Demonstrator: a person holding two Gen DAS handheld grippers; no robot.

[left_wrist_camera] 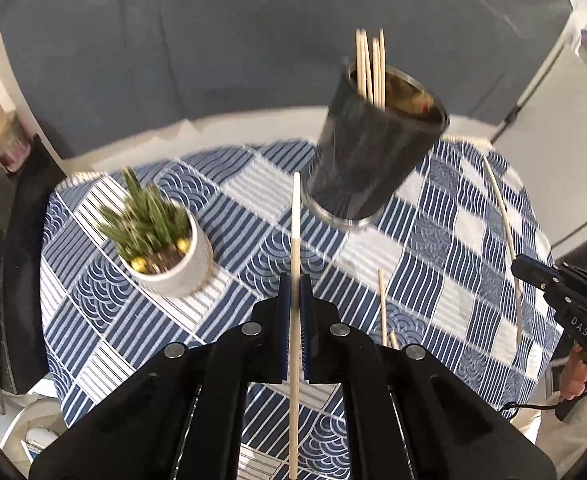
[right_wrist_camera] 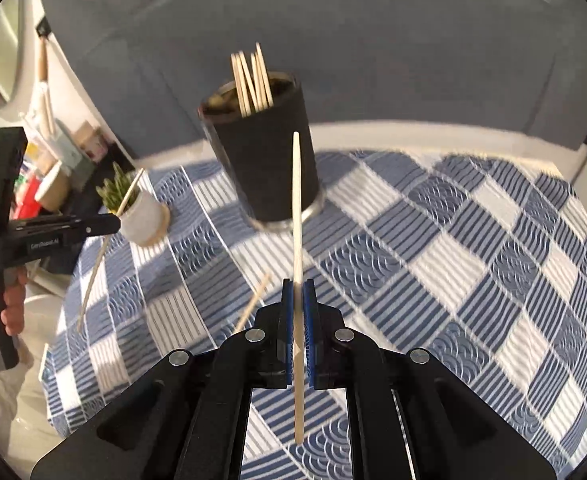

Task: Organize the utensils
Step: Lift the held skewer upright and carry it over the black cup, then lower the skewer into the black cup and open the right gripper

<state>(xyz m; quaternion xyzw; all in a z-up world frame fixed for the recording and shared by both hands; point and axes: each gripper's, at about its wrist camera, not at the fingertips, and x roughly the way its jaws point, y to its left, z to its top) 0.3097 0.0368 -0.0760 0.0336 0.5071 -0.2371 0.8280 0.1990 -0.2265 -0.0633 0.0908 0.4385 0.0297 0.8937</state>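
Both views are bright and evenly lit. Motion blur smears the potted plant (left_wrist_camera: 161,232) and dark cup (left_wrist_camera: 373,148). Fisheye bends the edges, and the corners are black.

the left gripper (left_wrist_camera: 293,280) is clamped on a chopstick (left_wrist_camera: 294,248) that runs straight up the middle, its tip ending just left of the dark cup (left_wrist_camera: 369,164). the cup holds a bunch of sticks (left_wrist_camera: 370,66) and stands on a blue-and-white checked cloth (left_wrist_camera: 433,248); a potted plant (left_wrist_camera: 165,240) sits well left of the cup. below-right of the cup a loose stick (left_wrist_camera: 382,304) lies on the cloth, and further right the right gripper (left_wrist_camera: 523,270) pinches another chopstick (left_wrist_camera: 505,236).
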